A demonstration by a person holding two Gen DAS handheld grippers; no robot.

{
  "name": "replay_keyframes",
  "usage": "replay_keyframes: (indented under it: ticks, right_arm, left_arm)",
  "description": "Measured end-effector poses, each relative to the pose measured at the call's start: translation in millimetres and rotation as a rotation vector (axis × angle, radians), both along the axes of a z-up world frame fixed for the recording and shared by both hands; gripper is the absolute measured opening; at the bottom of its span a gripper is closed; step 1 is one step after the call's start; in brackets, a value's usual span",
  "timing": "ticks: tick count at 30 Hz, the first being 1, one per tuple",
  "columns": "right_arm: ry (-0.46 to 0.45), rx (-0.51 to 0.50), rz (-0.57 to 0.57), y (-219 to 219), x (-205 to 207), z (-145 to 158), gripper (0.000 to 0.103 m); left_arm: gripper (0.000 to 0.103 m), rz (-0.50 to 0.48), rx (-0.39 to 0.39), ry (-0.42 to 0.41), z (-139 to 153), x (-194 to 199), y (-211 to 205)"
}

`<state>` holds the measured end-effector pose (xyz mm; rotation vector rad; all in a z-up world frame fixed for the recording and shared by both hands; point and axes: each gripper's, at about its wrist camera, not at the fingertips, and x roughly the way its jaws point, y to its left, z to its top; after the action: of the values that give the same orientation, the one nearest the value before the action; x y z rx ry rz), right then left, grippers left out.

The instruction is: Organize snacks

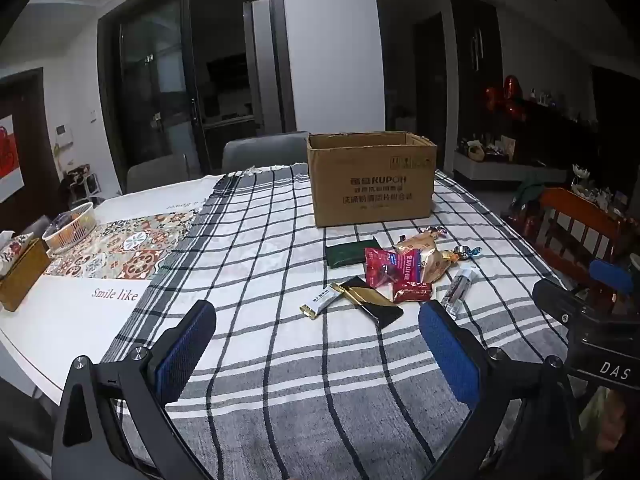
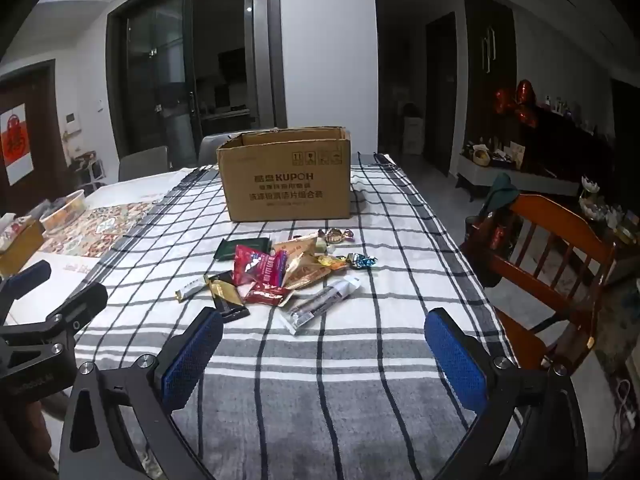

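A pile of snack packets lies on the checked cloth in front of an open cardboard box [image 1: 372, 178] [image 2: 286, 176]. The pile holds a red bag [image 1: 384, 266] [image 2: 256, 266], a dark green packet [image 1: 350, 251] [image 2: 242, 249], a black and gold packet [image 1: 372, 300] [image 2: 226, 294], a silver stick [image 1: 458, 286] [image 2: 320, 306] and wrapped candies [image 1: 466, 253] [image 2: 362, 261]. My left gripper [image 1: 318, 330] hangs open over the cloth, short of the pile. My right gripper [image 2: 324, 338] is open too, just before the silver stick. Nothing is between either pair of fingers.
A wooden chair [image 2: 556, 256] stands at the table's right edge. At the far left sit a tissue box [image 1: 20, 268] and a white basket [image 1: 70, 226] on a patterned mat. Grey chairs [image 1: 264, 152] stand behind the table. The other gripper shows at each view's side.
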<state>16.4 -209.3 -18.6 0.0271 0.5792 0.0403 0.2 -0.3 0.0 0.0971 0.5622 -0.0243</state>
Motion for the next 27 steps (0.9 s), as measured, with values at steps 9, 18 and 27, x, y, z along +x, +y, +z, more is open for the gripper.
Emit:
replay_keyframes:
  ticks: [9,18,27]
  right_arm:
    - [0.000,0.002,0.000,-0.7,-0.1,0.4,0.102]
    - [-0.002,0.006,0.001,-1.0,-0.4,0.4,0.102]
    - [-0.003,0.008,0.001,-1.0,-0.1,0.2,0.102]
  left_arm:
    - [0.103,-0.008,-0.010,-0.012,-0.2,1.0,-4.1]
    - [0.103,-0.011,-0.015,-0.013,-1.6,0.2,-5.3]
    - [0.103,-0.012,-0.016,-0.015,0.3,-0.4,-3.1]
